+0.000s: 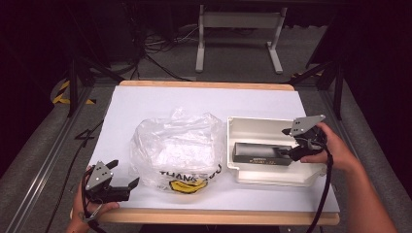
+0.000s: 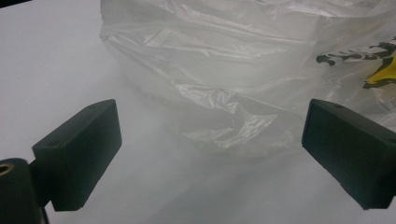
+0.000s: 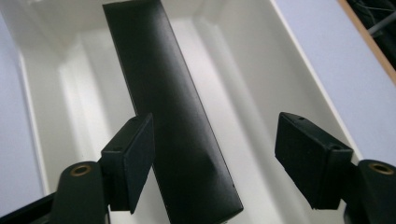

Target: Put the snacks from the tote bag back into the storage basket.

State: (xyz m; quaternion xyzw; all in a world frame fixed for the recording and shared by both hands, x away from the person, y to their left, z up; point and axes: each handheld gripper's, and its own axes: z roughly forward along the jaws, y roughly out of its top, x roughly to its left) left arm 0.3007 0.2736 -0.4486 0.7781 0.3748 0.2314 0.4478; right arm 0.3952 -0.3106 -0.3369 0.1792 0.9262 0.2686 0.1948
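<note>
The clear plastic bag [image 1: 175, 148] has black letters on its front that spell "THAN", and the rest of the word is lost in a fold (there is a yellow shape just under it). In the left gripper view the same print is at the edge, too cut off to read. The black box [image 1: 257, 154] in the white tray [image 1: 272, 177] has a tiny label, too small to read.

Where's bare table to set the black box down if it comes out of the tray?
Bare white table runs along the far edge behind the plastic bag and white tray, and left of the bag. Crowded: the narrow gap between bag and tray, and the tray floor around the black box.
</note>
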